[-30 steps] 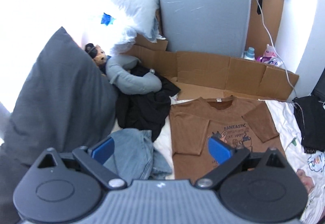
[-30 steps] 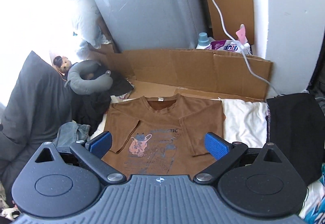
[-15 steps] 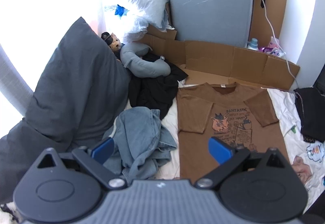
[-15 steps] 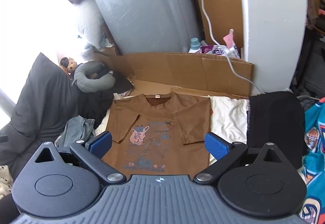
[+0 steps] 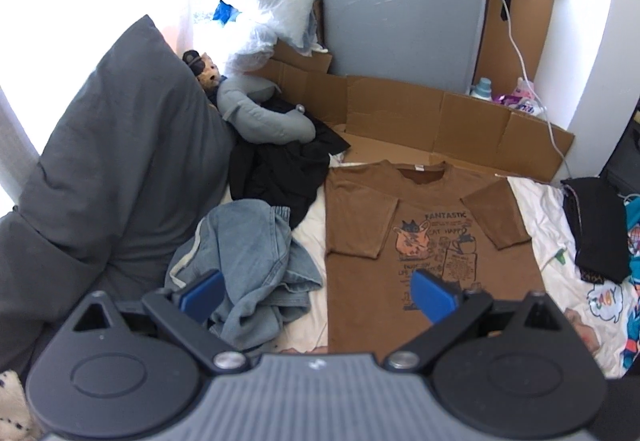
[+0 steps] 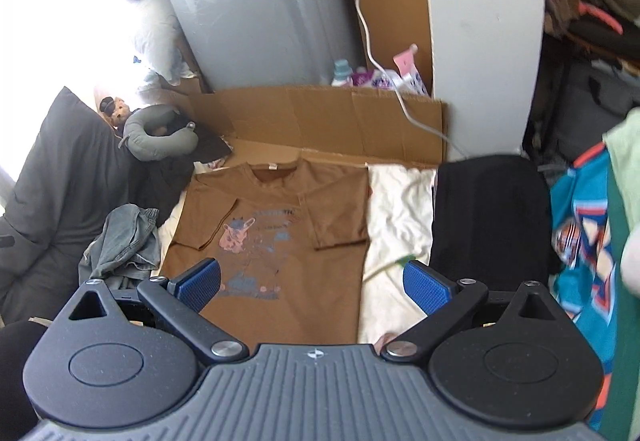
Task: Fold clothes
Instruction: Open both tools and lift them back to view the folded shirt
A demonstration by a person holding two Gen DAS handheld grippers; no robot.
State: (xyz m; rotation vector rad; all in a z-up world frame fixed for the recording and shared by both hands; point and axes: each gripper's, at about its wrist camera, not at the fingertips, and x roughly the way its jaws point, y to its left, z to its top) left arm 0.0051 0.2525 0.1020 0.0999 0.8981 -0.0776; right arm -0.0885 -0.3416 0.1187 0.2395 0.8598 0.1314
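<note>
On sheet: brown T-shirt [image 5: 432, 253] lengthwise, collar toward cardboard [image 5: 460, 121].

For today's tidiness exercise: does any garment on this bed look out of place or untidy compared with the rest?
Yes. The light blue denim garment lies crumpled in a heap left of the brown T-shirt, which is spread flat with both sleeves folded in. A black garment is also bunched up beyond the denim, under the grey neck pillow.
</note>
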